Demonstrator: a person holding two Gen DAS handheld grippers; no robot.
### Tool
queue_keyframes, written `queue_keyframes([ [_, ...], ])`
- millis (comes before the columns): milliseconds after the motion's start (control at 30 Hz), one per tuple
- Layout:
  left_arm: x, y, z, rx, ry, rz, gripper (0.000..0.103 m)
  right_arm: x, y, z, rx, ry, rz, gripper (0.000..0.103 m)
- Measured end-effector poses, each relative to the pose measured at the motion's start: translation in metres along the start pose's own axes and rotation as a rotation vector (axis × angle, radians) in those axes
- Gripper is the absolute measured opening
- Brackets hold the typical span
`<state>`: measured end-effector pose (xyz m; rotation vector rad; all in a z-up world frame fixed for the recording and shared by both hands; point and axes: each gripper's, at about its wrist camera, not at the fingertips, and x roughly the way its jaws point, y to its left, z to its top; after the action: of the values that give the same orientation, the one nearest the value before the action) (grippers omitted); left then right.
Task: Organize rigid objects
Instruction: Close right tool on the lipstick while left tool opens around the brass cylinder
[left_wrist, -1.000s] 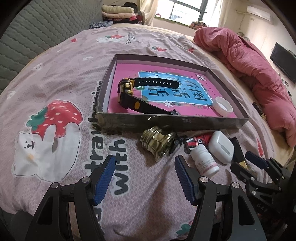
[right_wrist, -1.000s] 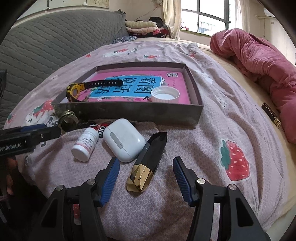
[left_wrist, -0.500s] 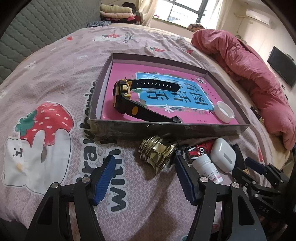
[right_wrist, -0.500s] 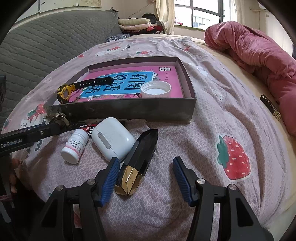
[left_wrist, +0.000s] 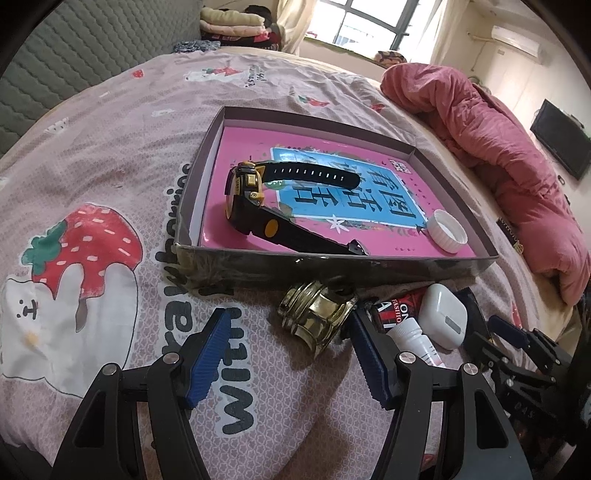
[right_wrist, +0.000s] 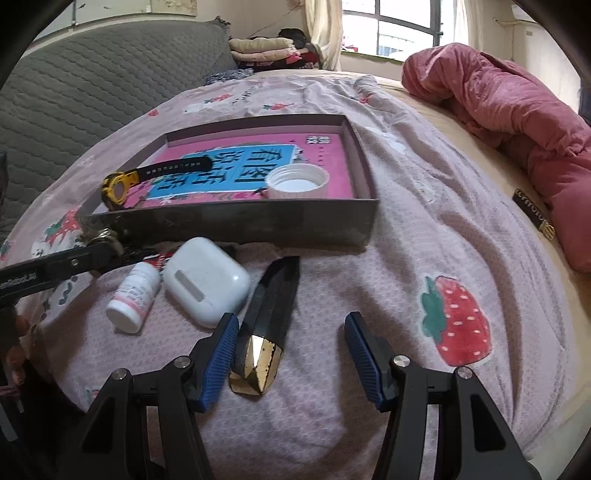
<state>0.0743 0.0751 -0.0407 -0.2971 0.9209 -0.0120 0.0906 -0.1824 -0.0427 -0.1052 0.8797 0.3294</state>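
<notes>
A shallow box (left_wrist: 332, 264) (right_wrist: 236, 221) with a pink book inside holds a black and yellow watch (left_wrist: 255, 206) (right_wrist: 118, 186) and a white cap (left_wrist: 447, 235) (right_wrist: 297, 181). In front of it on the bed lie a brass bell-like piece (left_wrist: 317, 315), a white pill bottle (right_wrist: 135, 295) (left_wrist: 412, 341), a white earbud case (right_wrist: 207, 280) (left_wrist: 443, 319) and a black and gold faceted case (right_wrist: 269, 321). My left gripper (left_wrist: 290, 354) is open with the brass piece between its fingers, nearer the right one. My right gripper (right_wrist: 291, 360) is open around the gold end of the faceted case.
A red and black packet (left_wrist: 393, 310) lies between the brass piece and the earbud case. A rumpled pink quilt (right_wrist: 517, 122) lies at the right. A grey padded headboard (right_wrist: 92, 96) is at the left. A small black tag (right_wrist: 535, 218) lies near the quilt.
Both grippers have moved forward toward the objects. The brass piece now sits between the left fingers, and the faceted case's gold end sits between the right fingers.
</notes>
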Motion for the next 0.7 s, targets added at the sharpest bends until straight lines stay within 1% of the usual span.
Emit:
queue_keyframes([
  [133,0.001,0.001,0.001,-0.008,-0.001,-0.013,0.068,0.0,-0.005,0.001,0.01,-0.005,-0.003,0.059],
  [200,0.002,0.0,0.002,-0.006,0.0,-0.018,0.068,0.001,-0.003,0.001,-0.008,-0.008,-0.005,0.056],
  [367,0.006,0.0,0.004,0.001,0.003,-0.022,0.068,0.008,0.011,0.0,-0.087,-0.008,-0.019,0.046],
  [433,0.006,0.0,0.004,0.007,0.002,-0.022,0.068,0.011,0.014,0.0,-0.111,-0.009,-0.029,0.045],
  [533,0.007,-0.001,0.004,0.014,0.003,-0.028,0.068,0.012,0.013,0.0,-0.112,-0.013,-0.017,0.044],
  [700,0.01,0.0,0.005,0.005,0.012,-0.06,0.054,0.012,0.014,-0.003,-0.126,-0.019,-0.018,0.043],
])
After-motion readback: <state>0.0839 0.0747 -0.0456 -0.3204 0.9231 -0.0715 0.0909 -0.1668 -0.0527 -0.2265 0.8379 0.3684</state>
